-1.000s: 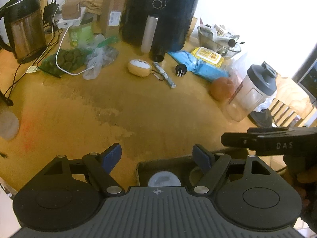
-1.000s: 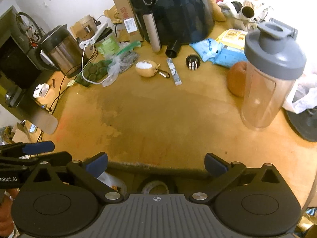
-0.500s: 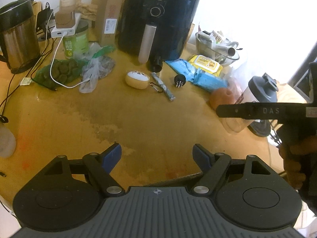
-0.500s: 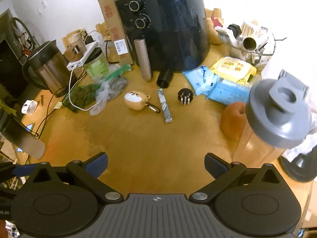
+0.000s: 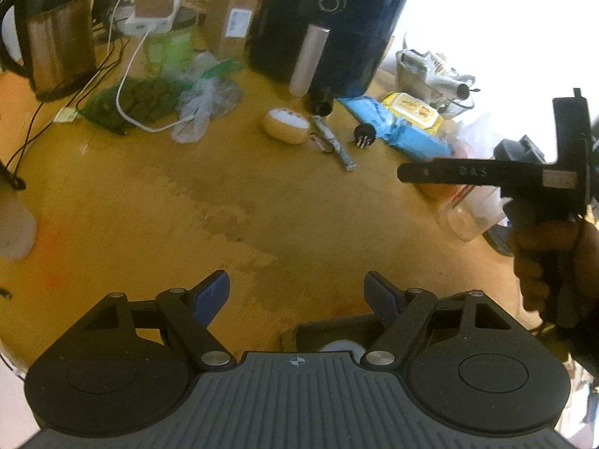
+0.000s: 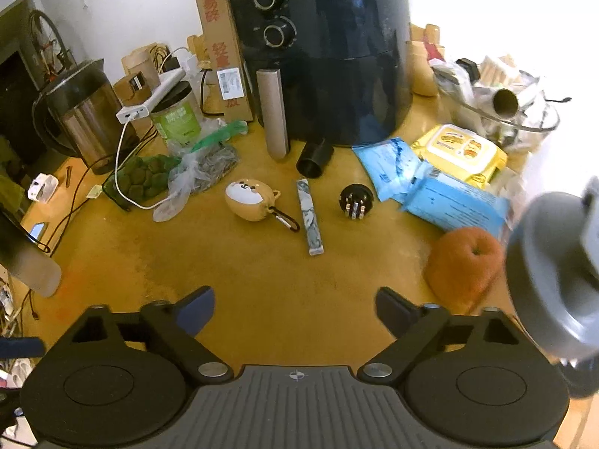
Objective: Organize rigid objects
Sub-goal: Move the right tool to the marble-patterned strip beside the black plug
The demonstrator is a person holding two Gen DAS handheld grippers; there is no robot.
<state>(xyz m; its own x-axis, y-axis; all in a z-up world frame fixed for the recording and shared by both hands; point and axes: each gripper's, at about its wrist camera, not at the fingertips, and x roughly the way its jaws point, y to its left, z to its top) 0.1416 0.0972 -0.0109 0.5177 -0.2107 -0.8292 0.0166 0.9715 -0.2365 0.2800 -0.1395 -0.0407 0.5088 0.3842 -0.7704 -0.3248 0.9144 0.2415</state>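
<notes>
Several small rigid items lie in front of the black air fryer [image 6: 329, 48]: a tan dog-faced case with a carabiner [image 6: 251, 200] [image 5: 286, 131], a marbled stick [image 6: 310, 220] [image 5: 333, 142], a black plug adapter [image 6: 355, 200] [image 5: 365, 134] and a black tube [image 6: 314, 157]. My right gripper [image 6: 295, 307] hovers over bare tabletop short of them; its jaws are closing with nothing between them. My left gripper [image 5: 295, 292] hangs open and empty over the near table edge. One of the right gripper's fingers [image 5: 449, 172] shows side-on at the right.
An orange [image 6: 464, 265] and a grey-lidded shaker bottle [image 6: 554, 277] sit close on the right. Blue and yellow wipe packs [image 6: 441, 187], a kettle [image 6: 86, 112], cables and bagged food [image 6: 149, 176] crowd the back. A dark box [image 5: 337, 333] sits below the near edge.
The right gripper has moved forward over the table towards the small items, the shaker sliding to its right edge, and its jaws have narrowed. The left gripper has shifted slightly.
</notes>
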